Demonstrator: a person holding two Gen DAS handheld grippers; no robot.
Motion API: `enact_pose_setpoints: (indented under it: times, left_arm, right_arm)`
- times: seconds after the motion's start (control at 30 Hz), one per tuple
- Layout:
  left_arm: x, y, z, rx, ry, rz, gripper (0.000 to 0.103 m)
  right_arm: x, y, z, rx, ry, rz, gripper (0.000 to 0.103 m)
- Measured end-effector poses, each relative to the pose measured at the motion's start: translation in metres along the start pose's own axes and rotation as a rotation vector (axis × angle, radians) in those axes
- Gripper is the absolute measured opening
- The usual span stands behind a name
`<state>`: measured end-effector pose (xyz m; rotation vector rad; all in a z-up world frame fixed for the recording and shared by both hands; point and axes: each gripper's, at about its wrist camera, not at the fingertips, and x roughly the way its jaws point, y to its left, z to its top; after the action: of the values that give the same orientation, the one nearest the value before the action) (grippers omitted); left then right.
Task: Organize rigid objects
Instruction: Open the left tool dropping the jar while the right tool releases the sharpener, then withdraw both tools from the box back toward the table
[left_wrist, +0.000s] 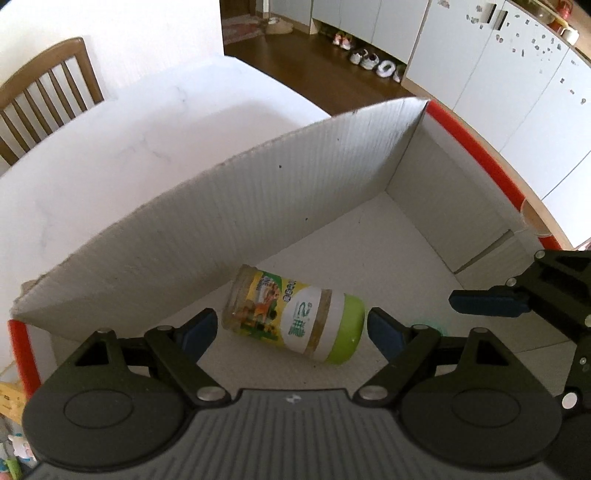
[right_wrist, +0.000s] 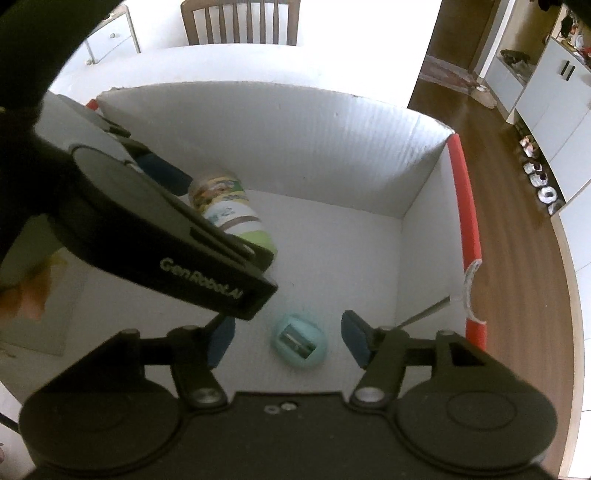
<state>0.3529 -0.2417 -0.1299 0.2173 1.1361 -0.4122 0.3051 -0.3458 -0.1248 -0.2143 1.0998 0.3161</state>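
Surface: white, box (left_wrist: 258, 192) on it.
Jar (left_wrist: 291, 319): lying crosswise between my left tongs (left_wrist: 291, 328), wide open, empty.
Right tongs (right_wrist: 288, 341): parted over sharpener (right_wrist: 300, 341), not gripping.

jar (right_wrist: 236, 218): lid end hidden by left tool (right_wrist: 173, 236) | chair (left_wrist: 48, 96): cropped

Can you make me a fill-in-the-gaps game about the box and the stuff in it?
1. The jar in the box is lying on its ____.
2. The jar's lid is the colour ____.
3. Between the open right tongs lies a teal pencil ____.
4. Past the table stands a wooden ____.

Missing words: side; green; sharpener; chair
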Motion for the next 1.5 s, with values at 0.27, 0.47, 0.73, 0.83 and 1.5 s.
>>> enact_pose_setpoints:
  times: [0.27,0.47,0.73,0.83,1.5]
  left_arm:
    - [-0.029,-0.003,-0.003,-0.028,-0.072,-0.013,0.089]
    - [-0.057,-0.008,-0.01,-0.043,-0.139,-0.018,0.089]
    - [-0.093,-0.004,-0.031,-0.044,-0.234,-0.002,0.089]
    - [-0.108,0.0,-0.044,-0.055,-0.267,-0.007,0.089]
    - [-0.188,0.03,-0.116,-0.038,-0.433,-0.045,0.089]
  right_arm:
    - [-0.019,0.003,-0.003,0.006,-0.048,-0.026,0.076]
    - [-0.036,0.006,-0.008,0.018,-0.085,-0.039,0.079]
    - [-0.075,0.023,-0.014,0.013,-0.147,-0.049,0.084]
    - [-0.087,0.023,-0.014,0.027,-0.169,-0.042,0.086]
    - [-0.134,0.061,-0.029,0.12,-0.307,-0.069,0.097]
